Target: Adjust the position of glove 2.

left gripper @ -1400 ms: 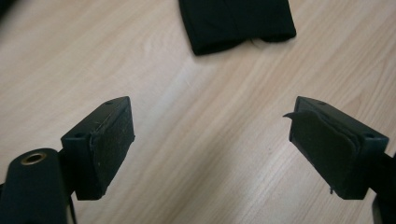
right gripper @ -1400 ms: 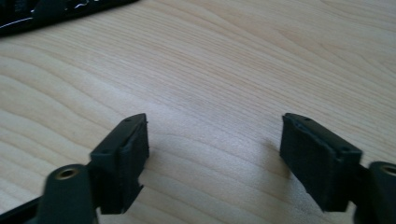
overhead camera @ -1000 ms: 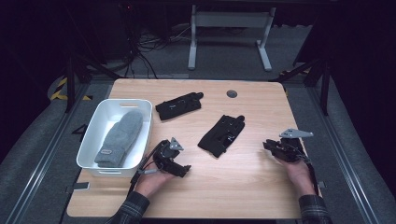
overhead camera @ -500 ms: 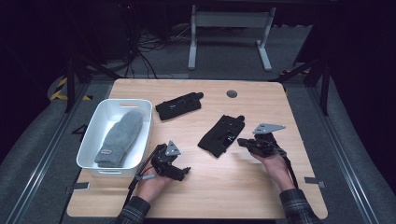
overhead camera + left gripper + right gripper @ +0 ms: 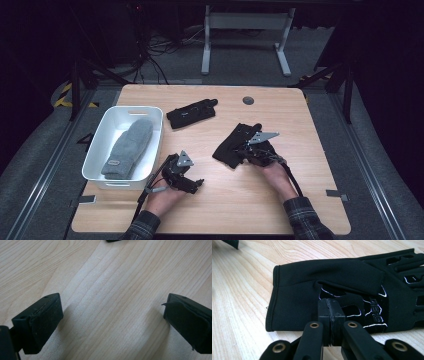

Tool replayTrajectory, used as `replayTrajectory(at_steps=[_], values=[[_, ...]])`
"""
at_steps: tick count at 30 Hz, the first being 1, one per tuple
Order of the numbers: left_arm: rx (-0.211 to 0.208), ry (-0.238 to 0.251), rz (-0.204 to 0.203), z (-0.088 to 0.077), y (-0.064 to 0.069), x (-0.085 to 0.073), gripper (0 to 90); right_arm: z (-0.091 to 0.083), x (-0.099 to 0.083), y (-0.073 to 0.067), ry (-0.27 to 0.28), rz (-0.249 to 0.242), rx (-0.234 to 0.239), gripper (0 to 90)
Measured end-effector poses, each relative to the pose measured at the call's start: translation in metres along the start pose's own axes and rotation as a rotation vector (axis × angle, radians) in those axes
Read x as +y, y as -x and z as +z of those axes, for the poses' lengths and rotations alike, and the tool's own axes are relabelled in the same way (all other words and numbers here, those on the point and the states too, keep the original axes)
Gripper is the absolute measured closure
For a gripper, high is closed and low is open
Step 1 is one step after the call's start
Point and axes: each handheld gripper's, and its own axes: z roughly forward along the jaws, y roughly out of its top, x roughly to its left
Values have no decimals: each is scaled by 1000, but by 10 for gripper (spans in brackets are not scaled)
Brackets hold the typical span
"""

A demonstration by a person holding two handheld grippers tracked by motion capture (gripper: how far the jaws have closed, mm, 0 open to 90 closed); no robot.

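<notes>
Sliding in across the counter (image 5: 300, 200), the right gripper (image 5: 331, 305) has been brought to the black glove (image 5: 235, 145), jaws together, nothing grabbed yet; left gripper (image 5: 112, 317) jaws parked wide apart.

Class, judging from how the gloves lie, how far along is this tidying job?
Done: one grey knitted mitten lies in the white plastic tub. In hand: the right gripper, jaws together, is at the nearer black glove. Left: that glove and the farther black glove.
</notes>
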Motion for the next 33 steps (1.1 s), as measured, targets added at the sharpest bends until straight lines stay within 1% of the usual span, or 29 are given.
replayTrajectory(at_steps=[4,10,11,15,16,18,19,20,22,25,28,33], values=[[0,-4,6,0,-1,1,20,-3,-2,0,-6,4,8,899],[-5,-5,8,0,-1,1,18,-11,-8,-2,-26,-1,20,899],[-4,-6,8,0,-1,1,17,-16,-11,-5,-39,-12,23,899],[-3,-5,6,0,-1,1,17,-22,-16,-8,-52,-23,31,899],[-6,-6,8,0,-1,1,17,-28,-20,-9,-61,-30,44,899],[-6,-6,7,0,-1,1,17,-33,-25,-11,-69,-37,49,899],[-6,-6,8,0,-1,1,17,-33,-25,-11,-69,-37,49,899],[-5,-6,8,0,-1,1,16,-39,-29,-12,-76,-41,55,899],[-2,-6,6,0,-1,1,15,-42,-32,-12,-78,-45,64,899],[-4,-6,5,1,-1,1,12,-51,-40,-13,-86,-43,78,899],[-4,-7,7,1,-1,1,9,-60,-47,-14,-94,-51,78,899],[-4,-7,7,1,-1,1,8,-70,-54,-17,-111,-75,69,899]])
